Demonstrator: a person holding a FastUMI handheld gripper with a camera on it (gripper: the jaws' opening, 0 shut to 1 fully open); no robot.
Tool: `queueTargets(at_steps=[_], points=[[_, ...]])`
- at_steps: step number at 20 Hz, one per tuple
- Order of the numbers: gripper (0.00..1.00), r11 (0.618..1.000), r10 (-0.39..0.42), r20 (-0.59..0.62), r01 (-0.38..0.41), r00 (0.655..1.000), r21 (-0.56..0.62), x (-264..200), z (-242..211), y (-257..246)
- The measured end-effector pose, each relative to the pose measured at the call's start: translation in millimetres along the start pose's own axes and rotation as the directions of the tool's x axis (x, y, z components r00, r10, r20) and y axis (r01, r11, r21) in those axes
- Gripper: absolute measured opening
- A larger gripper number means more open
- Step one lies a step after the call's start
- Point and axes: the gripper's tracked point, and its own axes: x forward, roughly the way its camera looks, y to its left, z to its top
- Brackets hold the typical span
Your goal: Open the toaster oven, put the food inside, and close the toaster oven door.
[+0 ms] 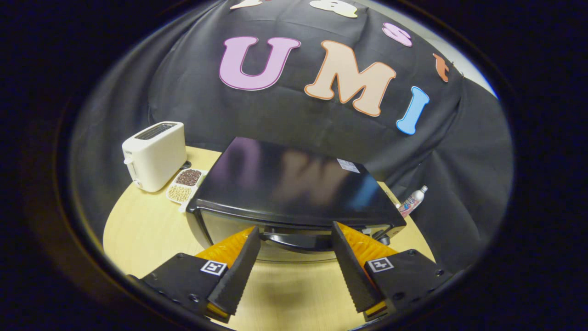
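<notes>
Toaster oven (294,184) door handle (296,239) sits between spread gripper (296,234) fingers, ungripped

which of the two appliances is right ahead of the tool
The black toaster oven, its door handle between the open tool's fingertips. The white slot toaster stands behind it, to one side.

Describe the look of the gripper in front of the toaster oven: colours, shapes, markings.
The gripper has two wedge-shaped black fingers with ribbed inner pads and orange outer sides. Each sits on a black block carrying a small square black-and-white marker; screw holes dot the blocks.
</notes>
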Motion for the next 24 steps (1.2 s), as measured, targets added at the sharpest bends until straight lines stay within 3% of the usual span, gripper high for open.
queueTargets(at_steps=[3,5,8,11,17,24], points=[[0.95,0.994,0.046,0.035,-0.049,0.998,0.094,-14,14,4],[0.91,0.971,0.103,0.129,-0.128,0.986,0.203,-29,47,3],[0.95,0.929,0.179,0.257,-0.249,0.950,0.274,-56,104,7],[0.98,0.939,0.128,0.268,-0.204,0.955,0.279,-67,120,-20],[0.98,0.936,0.095,0.303,-0.188,0.948,0.297,-72,133,-50],[0.98,0.927,0.059,0.255,-0.147,0.965,0.344,-55,110,-98]])
